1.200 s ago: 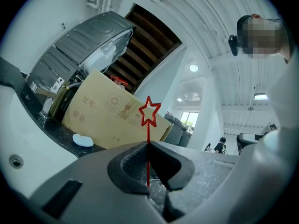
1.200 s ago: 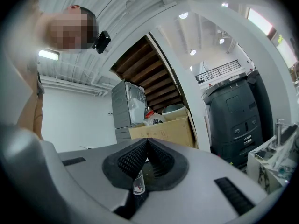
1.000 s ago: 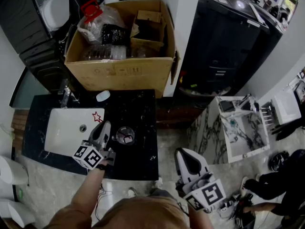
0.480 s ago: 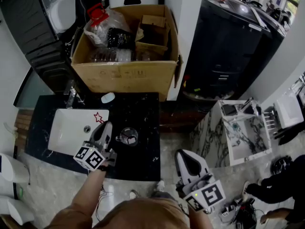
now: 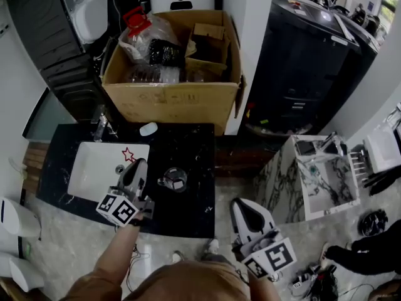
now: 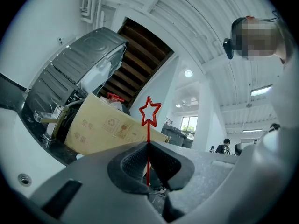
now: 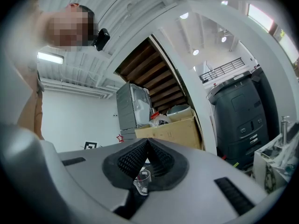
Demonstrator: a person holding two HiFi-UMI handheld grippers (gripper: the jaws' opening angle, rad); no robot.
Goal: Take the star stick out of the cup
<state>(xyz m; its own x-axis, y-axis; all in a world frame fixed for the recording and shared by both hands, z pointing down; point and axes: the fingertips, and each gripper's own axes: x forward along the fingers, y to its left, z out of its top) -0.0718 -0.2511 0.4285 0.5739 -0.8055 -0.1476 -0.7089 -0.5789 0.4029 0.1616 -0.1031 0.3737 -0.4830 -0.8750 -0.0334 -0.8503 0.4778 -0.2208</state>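
My left gripper [image 5: 138, 166] is shut on the thin red star stick [image 5: 129, 154]. The stick stands upright between the pads, its star [image 6: 150, 112] above the fingertips of the left gripper [image 6: 148, 144]. It is over the edge of the white sink [image 5: 88, 175], left of the clear cup [image 5: 175, 179], which stands on the black counter [image 5: 188, 149]. The stick is outside the cup. My right gripper [image 5: 240, 204] hangs low at the right, off the counter. The right gripper [image 7: 148, 142] has its pads together with nothing in them. Past them I see the cup [image 7: 142, 181].
A large cardboard box [image 5: 172, 102] full of bags and bottles stands behind the counter. A faucet [image 5: 100, 128] and a small white object [image 5: 148, 128] are at the counter's back. A black appliance [image 5: 307, 61] and a marble basin [image 5: 313, 171] are to the right.
The head view has drifted, so everything sits slightly lower and further right. The left gripper keeps the stick beside the cup; the right gripper stays put.
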